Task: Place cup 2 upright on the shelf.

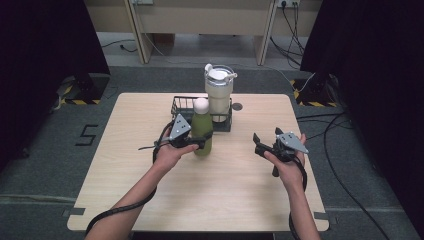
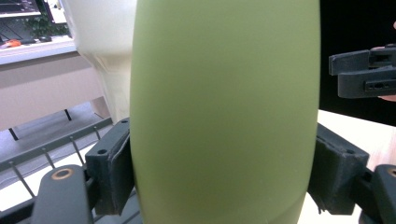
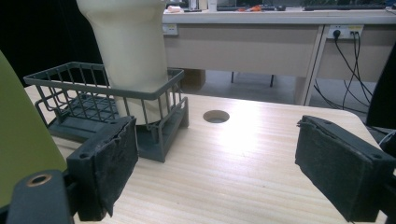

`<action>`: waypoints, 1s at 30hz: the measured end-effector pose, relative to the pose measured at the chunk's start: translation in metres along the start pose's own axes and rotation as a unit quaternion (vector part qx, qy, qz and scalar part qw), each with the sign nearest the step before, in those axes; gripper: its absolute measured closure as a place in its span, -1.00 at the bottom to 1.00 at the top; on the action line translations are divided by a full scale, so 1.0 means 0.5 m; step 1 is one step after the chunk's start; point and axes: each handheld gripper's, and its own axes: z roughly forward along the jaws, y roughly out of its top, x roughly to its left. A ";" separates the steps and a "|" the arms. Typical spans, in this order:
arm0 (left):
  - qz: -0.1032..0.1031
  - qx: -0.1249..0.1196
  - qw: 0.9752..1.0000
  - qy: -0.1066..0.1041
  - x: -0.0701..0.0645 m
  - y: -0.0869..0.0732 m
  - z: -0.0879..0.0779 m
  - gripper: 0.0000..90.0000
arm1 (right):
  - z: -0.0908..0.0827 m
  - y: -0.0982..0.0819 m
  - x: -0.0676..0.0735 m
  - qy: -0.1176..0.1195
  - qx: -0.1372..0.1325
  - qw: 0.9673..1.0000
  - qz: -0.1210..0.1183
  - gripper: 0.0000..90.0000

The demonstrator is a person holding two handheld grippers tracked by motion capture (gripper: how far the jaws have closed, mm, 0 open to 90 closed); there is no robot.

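Item in hand: green bottle [image 1: 202,131], upright just before the wire basket [image 1: 181,103], clamped between my left gripper [image 1: 199,145] pads; right gripper [image 1: 260,145] idle, jaws apart on nothing; next, I judge, lift clear of rim beside cream tumbler [image 1: 219,91].

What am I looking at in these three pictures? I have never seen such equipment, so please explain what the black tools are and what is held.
A person sits at a wooden table and holds one hand tool in each hand. Each tool is a pair of tongs with two black padded jaws.

The high view looks down from above the person. The other two pictures come from small cameras riding on the tongs themselves.

On the table stands a dark wire basket with a cream tumbler inside it. In front of the basket stands a green bottle.

The left tongs grip the green bottle, one pad on each side. The right tongs hold nothing; wood shows between their pads.
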 end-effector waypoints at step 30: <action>0.006 -0.012 0.999 0.037 0.049 0.031 -0.053 -0.53 | 0.002 -0.003 0.003 -0.001 0.006 1.000 0.001 -0.68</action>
